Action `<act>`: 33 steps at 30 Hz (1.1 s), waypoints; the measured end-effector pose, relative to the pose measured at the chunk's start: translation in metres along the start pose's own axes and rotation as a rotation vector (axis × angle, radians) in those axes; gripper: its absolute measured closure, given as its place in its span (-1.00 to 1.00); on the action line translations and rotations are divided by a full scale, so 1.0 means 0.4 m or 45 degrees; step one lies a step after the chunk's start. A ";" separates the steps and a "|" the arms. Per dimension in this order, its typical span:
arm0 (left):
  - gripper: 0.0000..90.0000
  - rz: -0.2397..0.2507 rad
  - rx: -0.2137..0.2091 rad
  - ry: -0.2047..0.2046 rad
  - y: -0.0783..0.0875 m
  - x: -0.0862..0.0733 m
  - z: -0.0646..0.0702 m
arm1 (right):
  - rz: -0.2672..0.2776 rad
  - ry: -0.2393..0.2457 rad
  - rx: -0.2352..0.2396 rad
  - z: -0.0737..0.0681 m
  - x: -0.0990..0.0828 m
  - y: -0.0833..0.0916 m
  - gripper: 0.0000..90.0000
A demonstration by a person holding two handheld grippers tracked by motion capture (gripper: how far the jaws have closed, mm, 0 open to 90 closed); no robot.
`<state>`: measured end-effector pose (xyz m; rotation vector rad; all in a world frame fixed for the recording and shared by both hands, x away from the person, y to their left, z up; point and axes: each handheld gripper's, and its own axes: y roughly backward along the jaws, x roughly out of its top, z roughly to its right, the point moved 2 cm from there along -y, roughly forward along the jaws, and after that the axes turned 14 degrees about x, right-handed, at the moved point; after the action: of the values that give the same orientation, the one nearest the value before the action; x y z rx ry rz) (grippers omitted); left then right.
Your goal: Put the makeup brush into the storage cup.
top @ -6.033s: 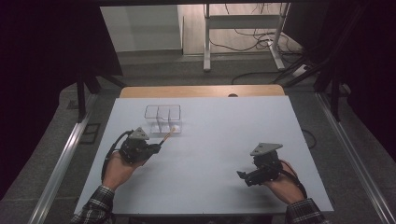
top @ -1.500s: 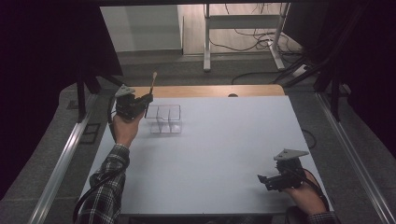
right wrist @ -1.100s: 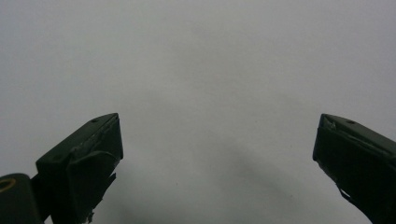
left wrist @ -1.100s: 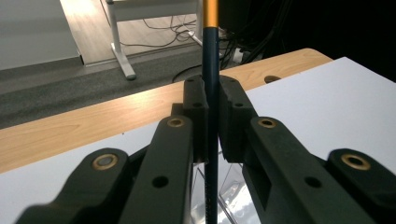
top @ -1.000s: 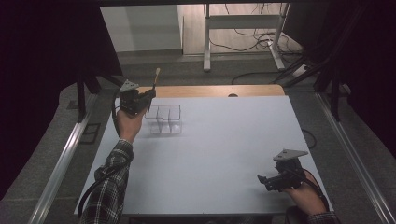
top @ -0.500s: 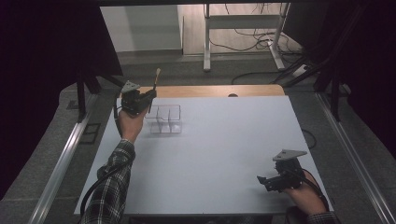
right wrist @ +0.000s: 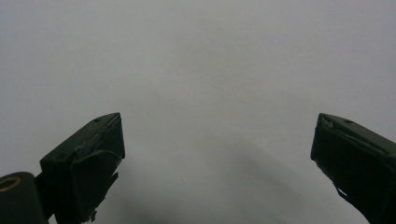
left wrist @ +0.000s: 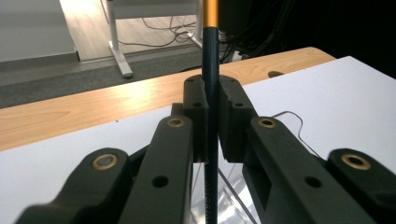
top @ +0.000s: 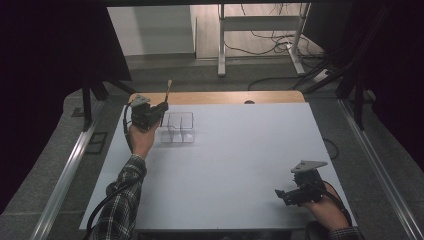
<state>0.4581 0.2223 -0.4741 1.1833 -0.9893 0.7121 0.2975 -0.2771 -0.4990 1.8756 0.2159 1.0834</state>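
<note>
We have the pencil (left wrist: 211,93) clamped upright in our left claw (top: 159,108), its long axis near vertical, raised just left of the clear divided box (top: 179,127) at the desk's (top: 240,150) far left. Our right claw (top: 281,194), jaws apart, rests well away at the near right, so the drop into a compartment looks like the left's to make

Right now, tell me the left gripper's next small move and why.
Probably shift the left gripper sideways over the clear divided box and lower it. Its jaws are shut on an upright pencil, held just beside the box, above the white table. The right gripper rests open, far off.
</note>
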 end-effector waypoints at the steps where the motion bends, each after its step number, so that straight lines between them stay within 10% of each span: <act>1: 0.85 -0.001 0.001 0.001 -0.001 -0.007 0.000 | -0.001 0.002 0.001 0.000 0.000 0.000 -0.94; 20: 0.83 -0.037 0.001 -0.027 -0.003 -0.044 0.008 | -0.028 0.011 0.013 -0.002 0.000 -0.006 -0.93; 23: 0.58 -0.041 0.035 -0.061 0.001 -0.039 0.013 | -0.029 0.012 0.014 -0.002 0.000 -0.006 -0.93; 24: 0.11 -0.056 0.031 -0.077 0.002 -0.031 0.015 | -0.032 0.014 0.016 -0.002 0.000 -0.006 -0.93; 30: -0.91 -0.134 0.058 -0.085 -0.003 -0.011 0.019 | -0.039 0.017 0.018 -0.003 0.000 -0.008 -0.93; 33: -1.00 -0.179 0.048 -0.090 -0.009 -0.010 0.017 | -0.040 0.020 0.017 -0.004 0.001 -0.008 -0.93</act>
<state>0.4578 0.2150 -0.4788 1.3050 -0.9444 0.5831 0.2974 -0.2742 -0.5011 1.8701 0.2612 1.0779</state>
